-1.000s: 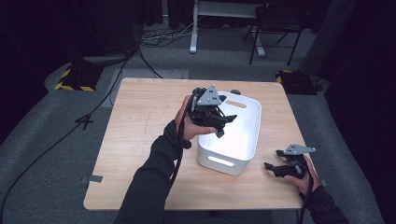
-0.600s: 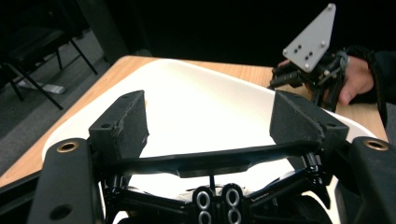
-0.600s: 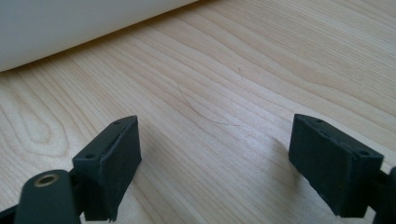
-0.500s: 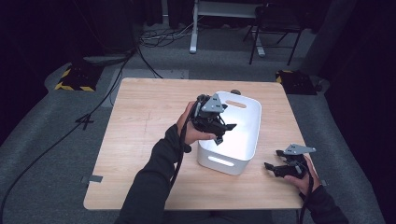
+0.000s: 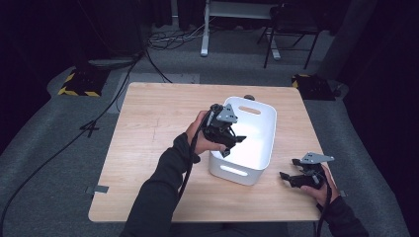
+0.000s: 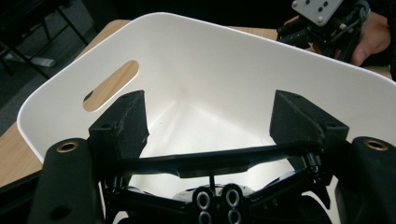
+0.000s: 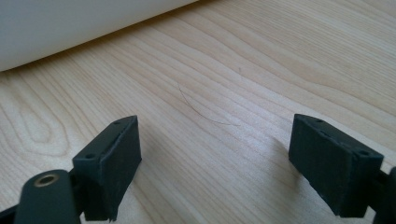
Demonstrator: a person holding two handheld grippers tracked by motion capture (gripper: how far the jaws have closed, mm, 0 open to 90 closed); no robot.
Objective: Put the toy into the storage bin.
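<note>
The left tongs point(image 5: 232, 144) have come down a touch since a second ago, when they hung a little higher over the near-left wall of the white tub point(image 5: 261, 148), and now they dip just inside its rim. Looking along them, their jaws stand apart with nothing between, only the tub's point(image 6: 224, 70) bare white floor ahead and the slot handle point(image 6: 111, 85) off to their left. So they're released, holding nothing at all, and I'd say that small drop means the left hand point(image 5: 200, 138) is either reaching for the bottom or lining one jaw up to pinch the wall. The tub itself sits on the wooden table point(image 5: 153, 133), right under the left tongs and well off to the left of the right tongs point(image 5: 290, 177). Those haven't budged: they rest low over the table point(image 7: 261, 65), jaws spread wide, empty, with the tub's outer wall point(image 7: 70, 28) just ahead of them.
</note>
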